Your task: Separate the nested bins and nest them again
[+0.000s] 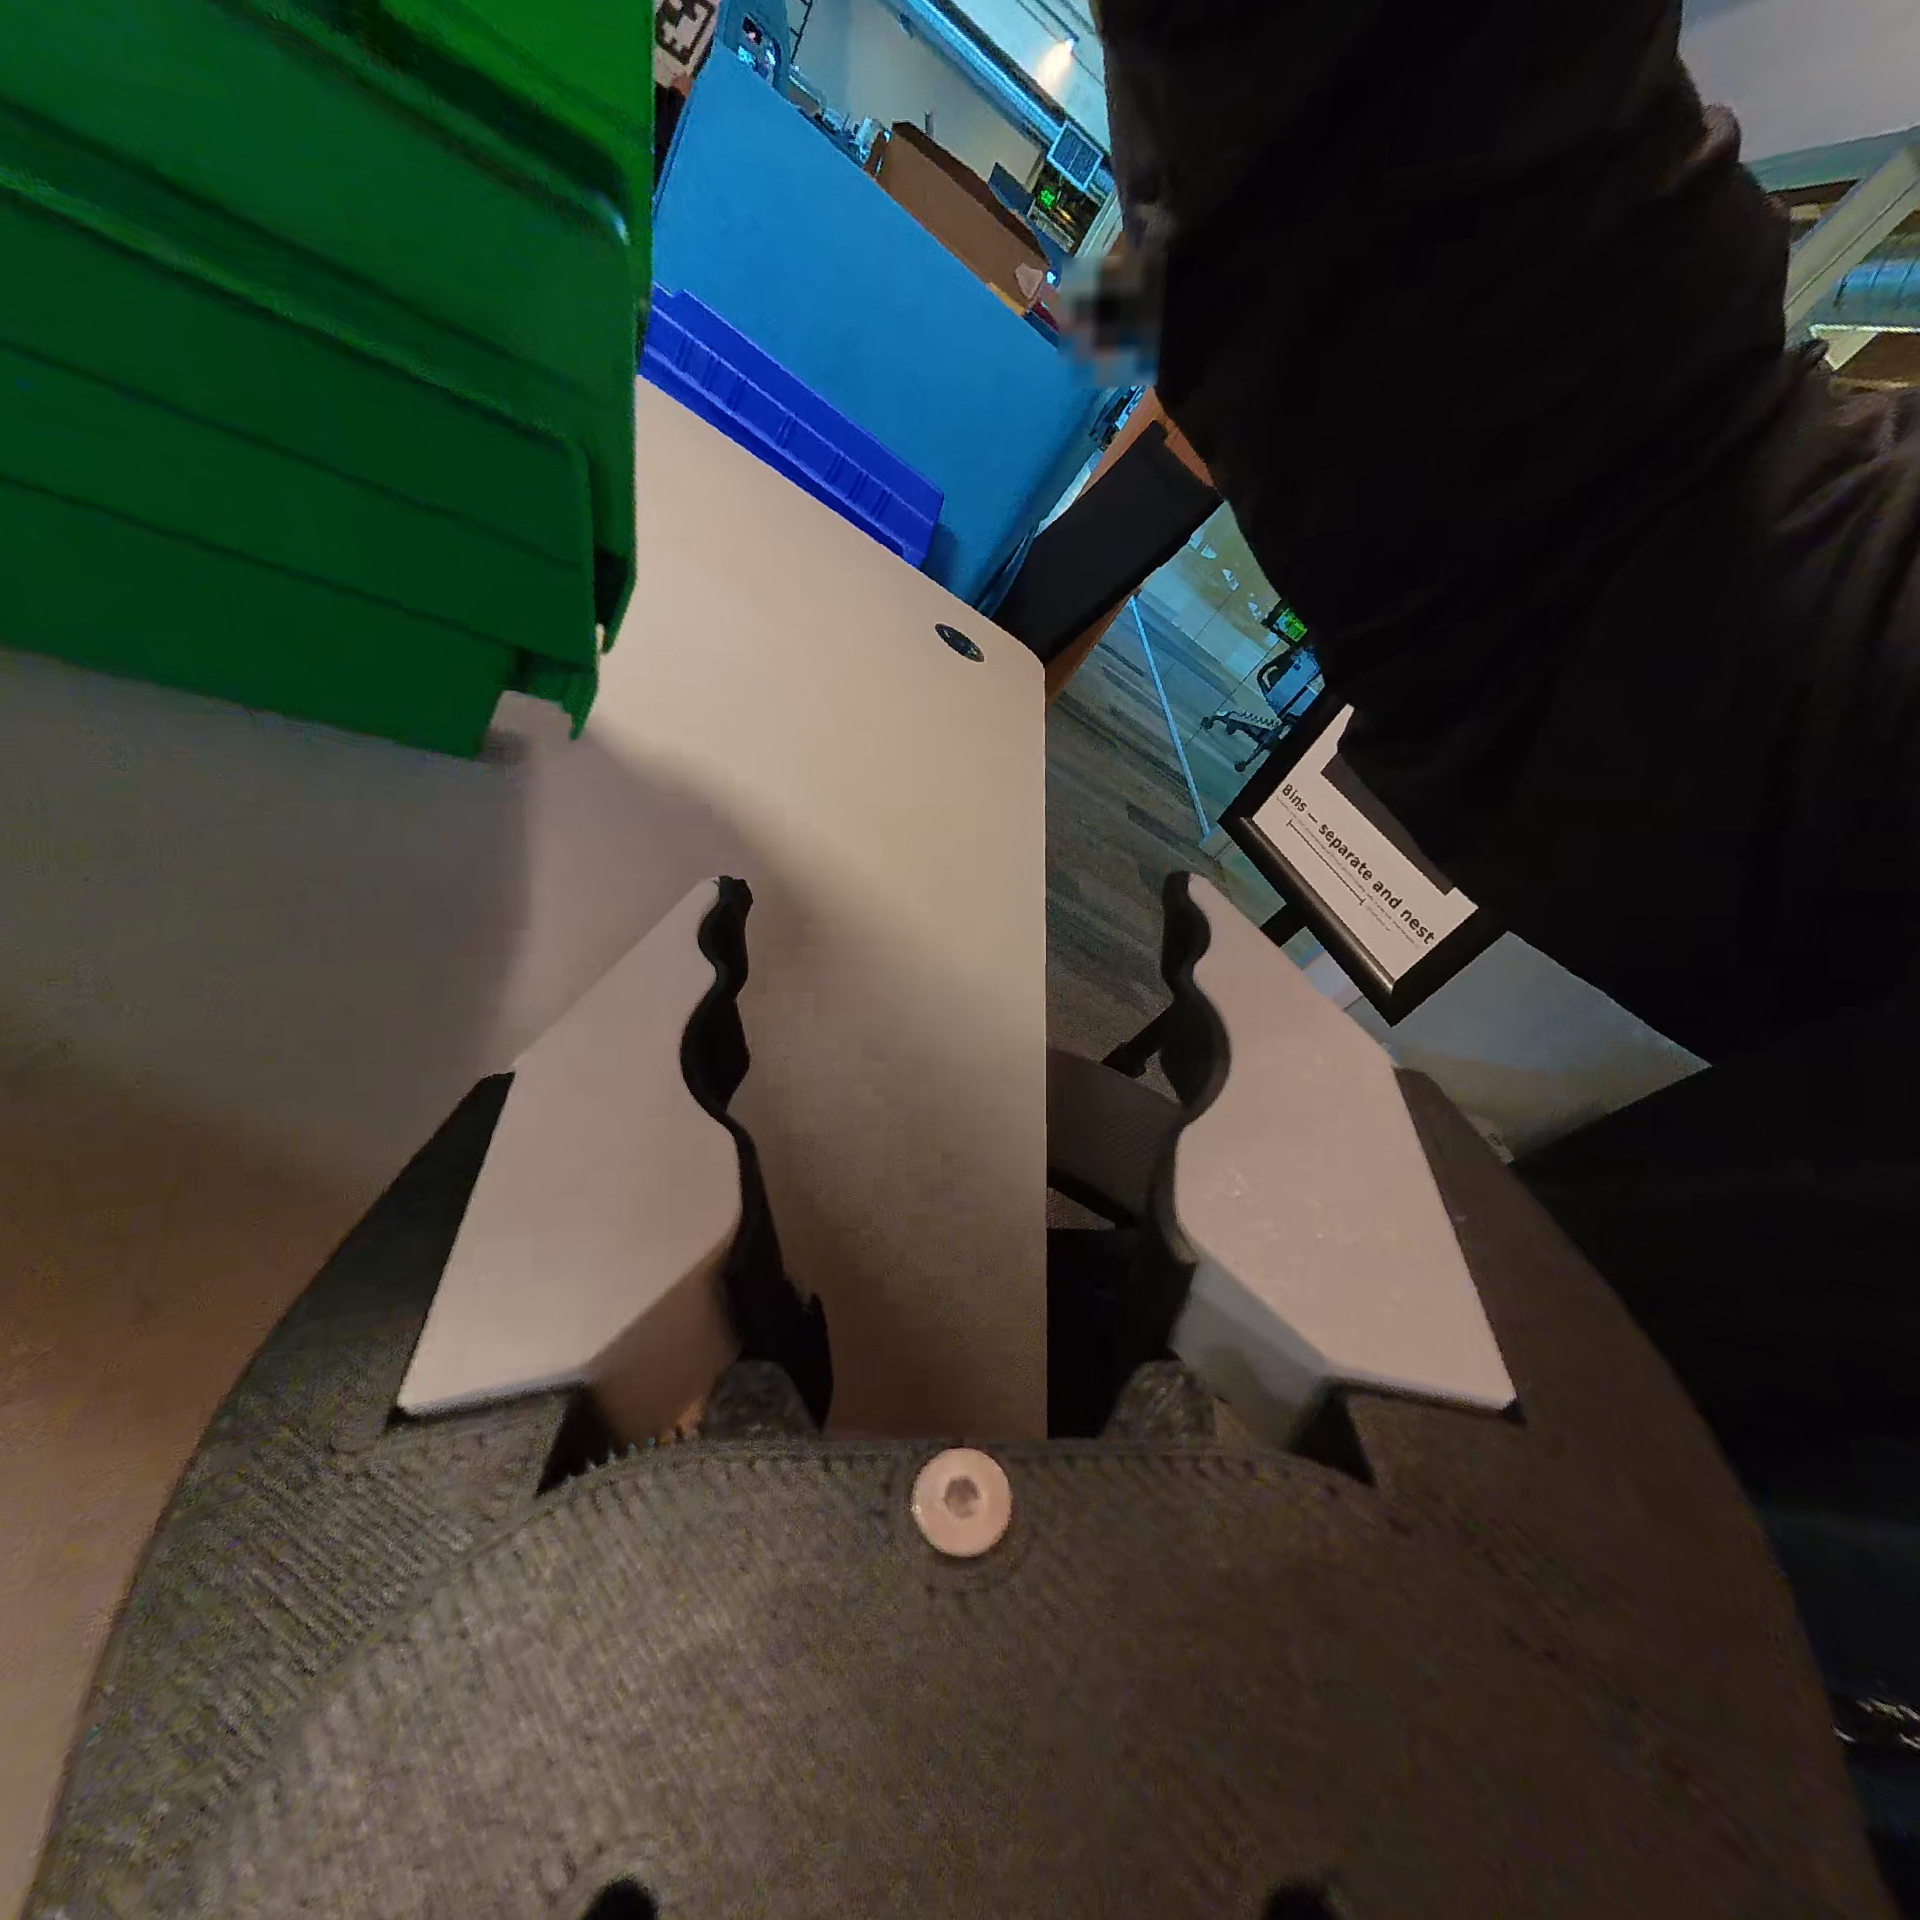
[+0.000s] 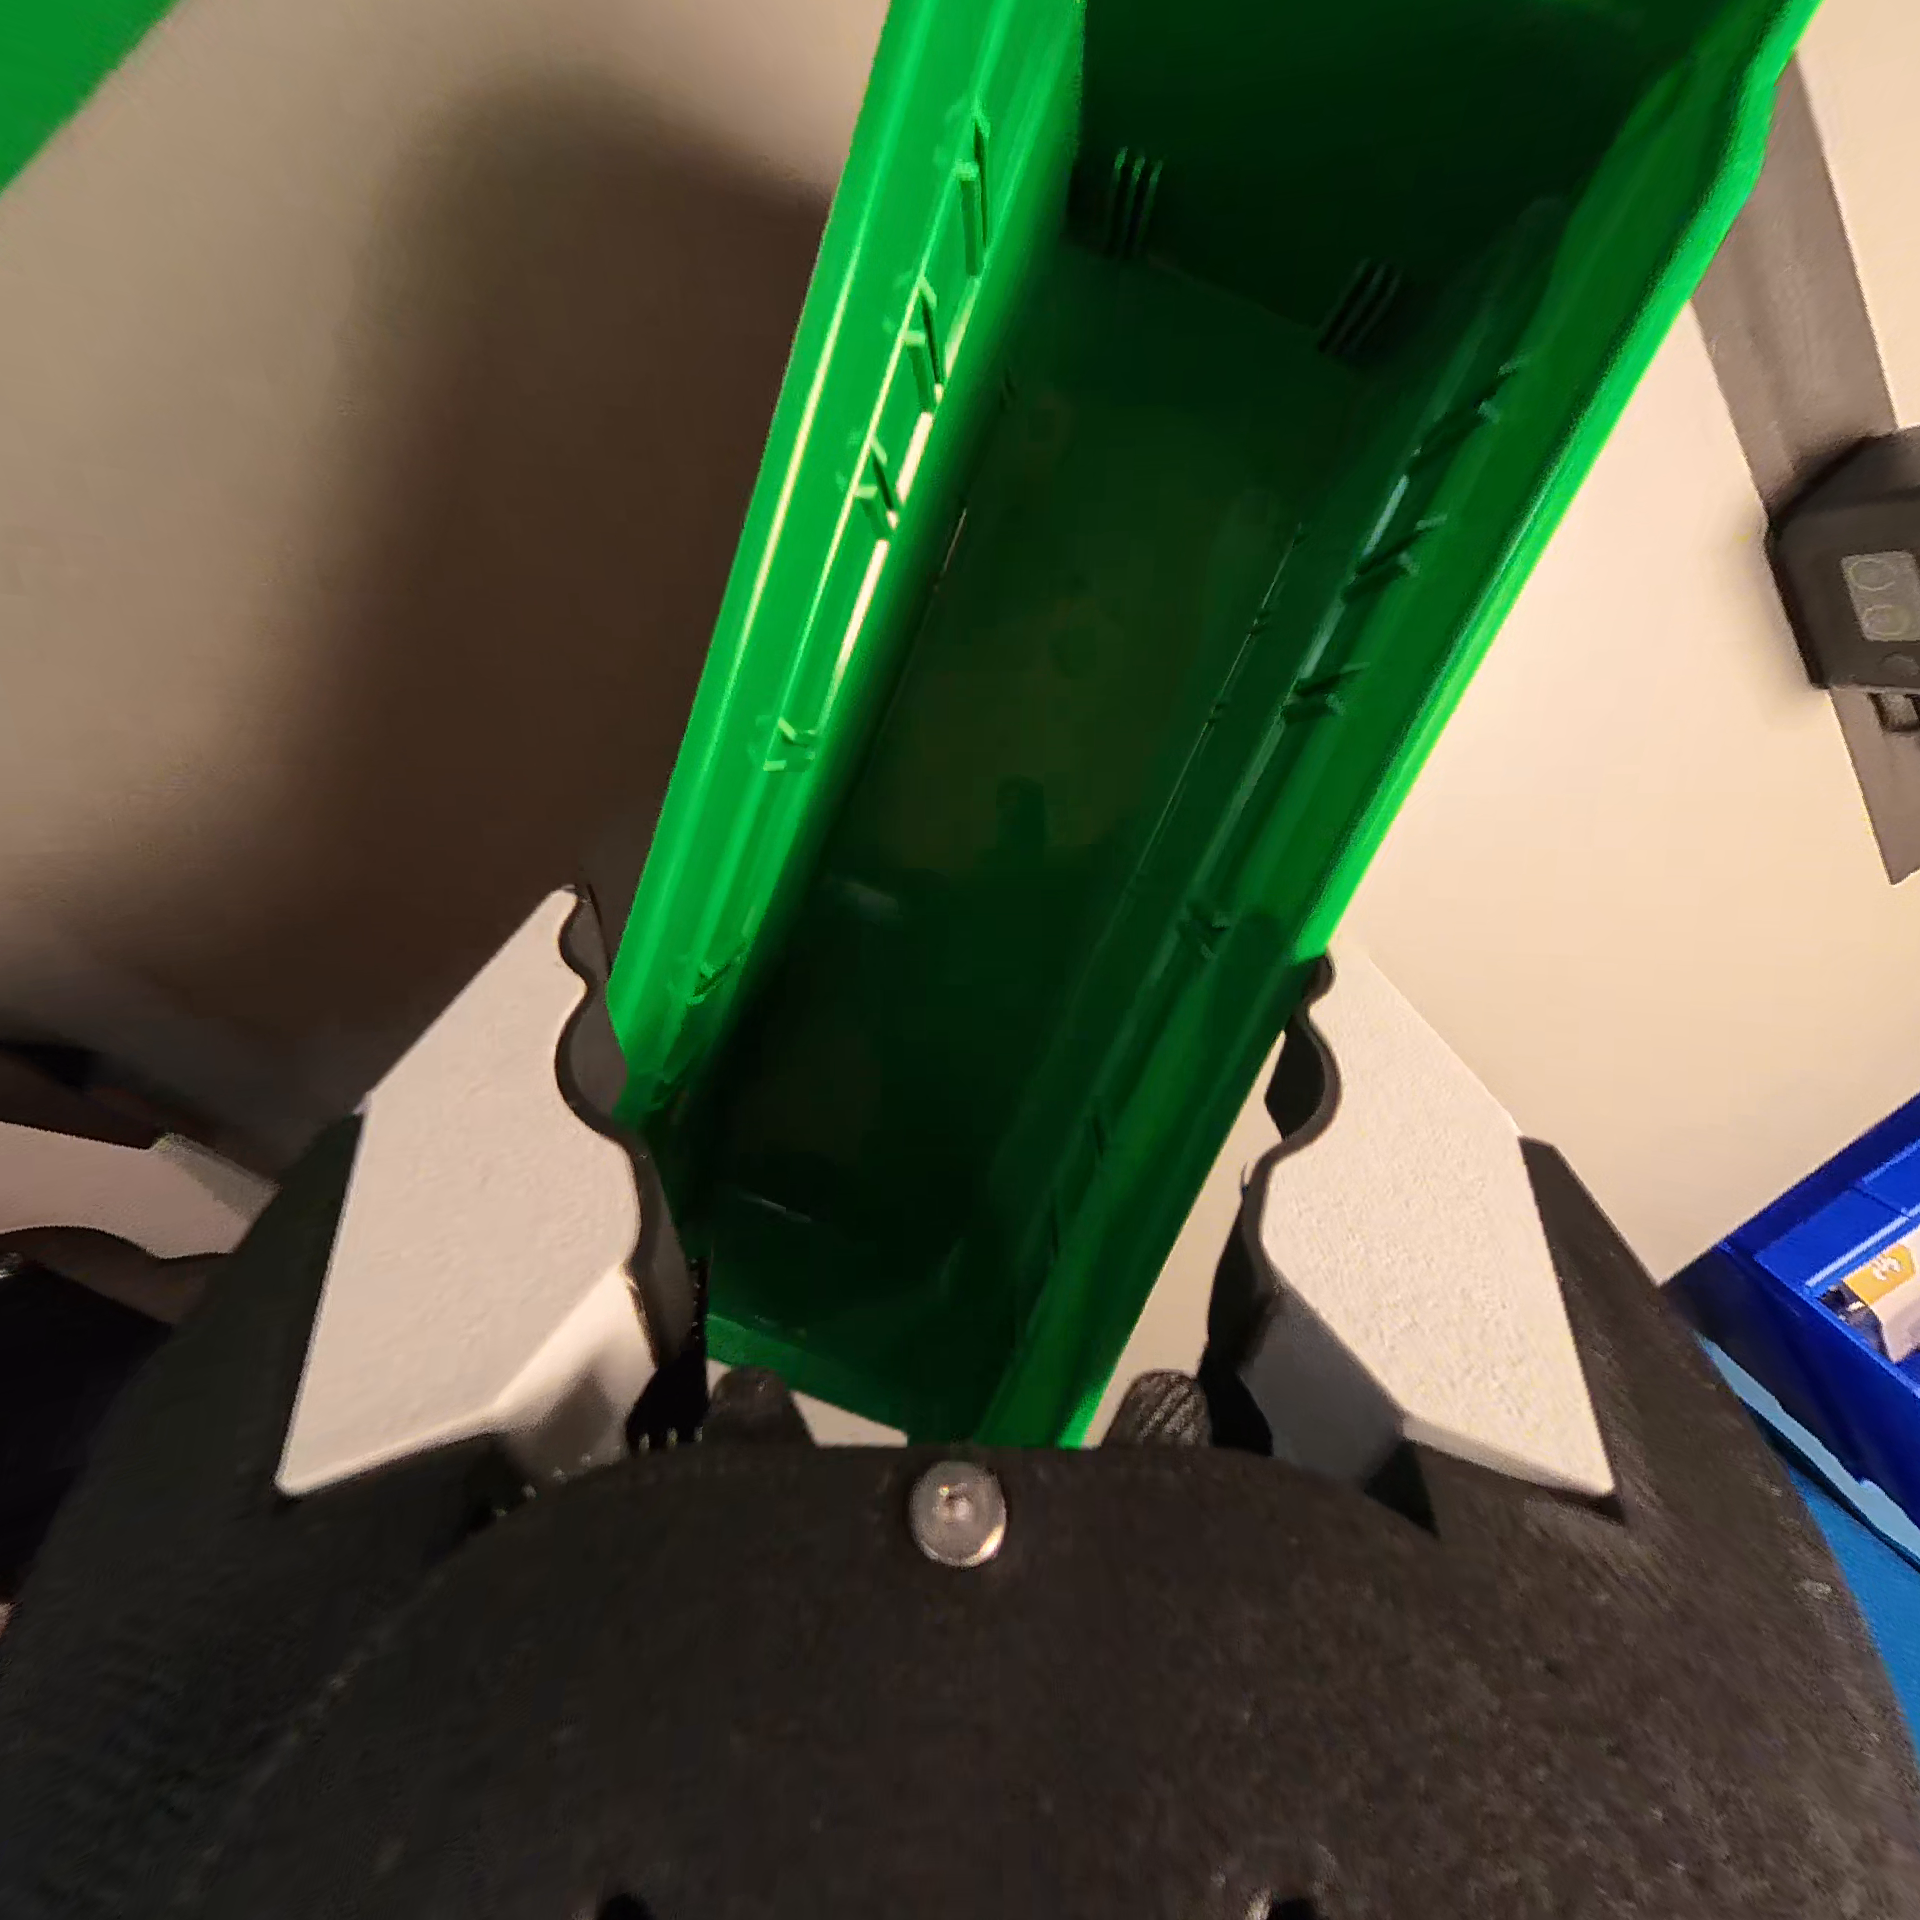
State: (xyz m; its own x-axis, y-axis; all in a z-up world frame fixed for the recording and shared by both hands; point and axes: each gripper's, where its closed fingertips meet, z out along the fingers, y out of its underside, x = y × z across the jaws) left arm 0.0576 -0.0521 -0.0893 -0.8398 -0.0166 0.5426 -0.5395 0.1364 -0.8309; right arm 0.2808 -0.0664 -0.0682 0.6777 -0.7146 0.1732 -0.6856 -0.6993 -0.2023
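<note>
In the right wrist view a single green bin (image 2: pixel 1091 623) points away from me, its open inside facing the camera. My right gripper (image 2: pixel 948 930) is shut across the bin's near end, one finger against each side wall. The bin casts a shadow on the beige table (image 2: pixel 364 520). In the left wrist view a stack of nested green bins (image 1: pixel 291 364) stands on the table (image 1: pixel 831 779) at the upper left. My left gripper (image 1: pixel 954 894) is open and empty, to the right of the stack and apart from it, over the table's right edge.
A blue bin (image 1: pixel 790 426) sits at the back of the table against a blue panel; a blue bin also shows at the lower right of the right wrist view (image 2: pixel 1818 1299). A person in black (image 1: pixel 1507 468) stands at the right, beside a framed sign (image 1: pixel 1361 883). A black device (image 2: pixel 1860 582) is mounted at the right. To the black device (image 2: pixel 1860 582): right tips about 25 centimeters, left tips about 50 centimeters.
</note>
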